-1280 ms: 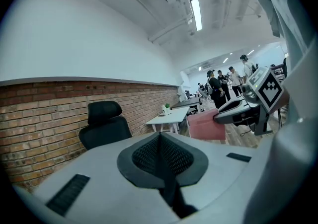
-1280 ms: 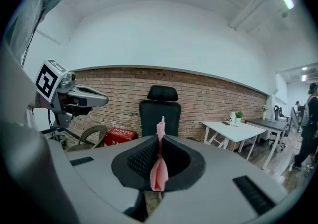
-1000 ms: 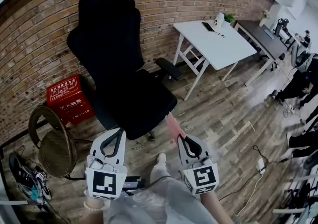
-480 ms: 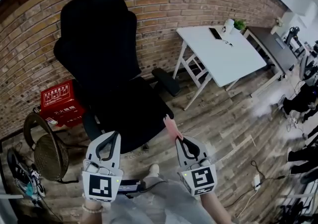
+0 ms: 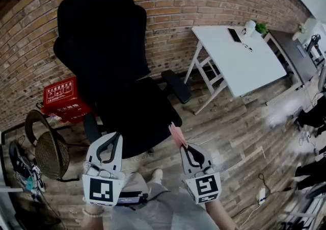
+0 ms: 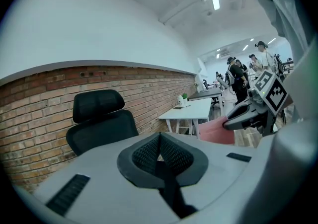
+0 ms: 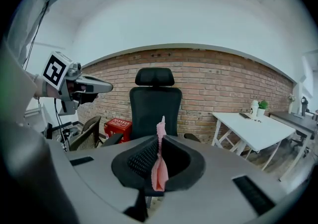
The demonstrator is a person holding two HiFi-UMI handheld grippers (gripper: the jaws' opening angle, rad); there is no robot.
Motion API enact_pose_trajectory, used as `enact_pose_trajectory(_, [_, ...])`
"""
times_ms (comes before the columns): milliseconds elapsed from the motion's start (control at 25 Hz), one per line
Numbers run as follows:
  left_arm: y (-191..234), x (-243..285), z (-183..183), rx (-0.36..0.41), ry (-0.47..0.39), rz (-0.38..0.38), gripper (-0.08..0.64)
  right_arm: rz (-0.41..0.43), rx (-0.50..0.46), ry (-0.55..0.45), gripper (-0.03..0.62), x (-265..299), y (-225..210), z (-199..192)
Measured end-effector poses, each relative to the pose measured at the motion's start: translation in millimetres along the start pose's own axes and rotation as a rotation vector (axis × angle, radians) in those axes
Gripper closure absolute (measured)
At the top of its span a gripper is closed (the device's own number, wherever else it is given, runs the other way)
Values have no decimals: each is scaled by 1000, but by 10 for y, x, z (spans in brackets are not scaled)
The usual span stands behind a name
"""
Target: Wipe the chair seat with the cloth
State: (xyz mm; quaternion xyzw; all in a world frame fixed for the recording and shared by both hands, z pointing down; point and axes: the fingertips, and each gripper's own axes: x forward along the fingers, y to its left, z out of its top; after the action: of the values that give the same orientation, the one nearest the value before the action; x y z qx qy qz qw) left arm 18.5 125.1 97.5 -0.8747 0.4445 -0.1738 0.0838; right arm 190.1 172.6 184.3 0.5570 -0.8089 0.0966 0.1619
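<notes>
A black office chair with a tall back stands against the brick wall; its seat faces me and it appears again in the right gripper view as the chair. My right gripper is shut on a pink cloth, which sticks out past the jaws just off the seat's front right edge. The same cloth shows pinched between the jaws in the right gripper view. My left gripper is shut with nothing in it, held at the seat's front left edge.
A white table stands right of the chair. A red box sits on the floor by the wall, with a brown wicker chair in front of it. Several people stand far off in the room.
The view has swung slightly so the chair sits more to the right. Both grippers stay low in front of the seat, the right one still holding the cloth.
</notes>
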Motion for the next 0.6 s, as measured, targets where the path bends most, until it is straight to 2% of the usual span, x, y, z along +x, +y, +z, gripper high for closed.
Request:
enact_pose_trajectory(200, [97,181,-166,46,20,-17,541,14,13,57,542,236,41,-177])
enact_pose_trajectory(320, [193,298,-289,21,27,-27,541,2,35,78,542,384,34,-241])
enact_pose_trajectory(480, [292,544,-453,88,29,-88,541,-24,71,94,543,691,-26,-334])
enact_pose_trajectory(600, [428,715,-646,80,38,-111,541,-43,104,104,543,1010,-38,-372])
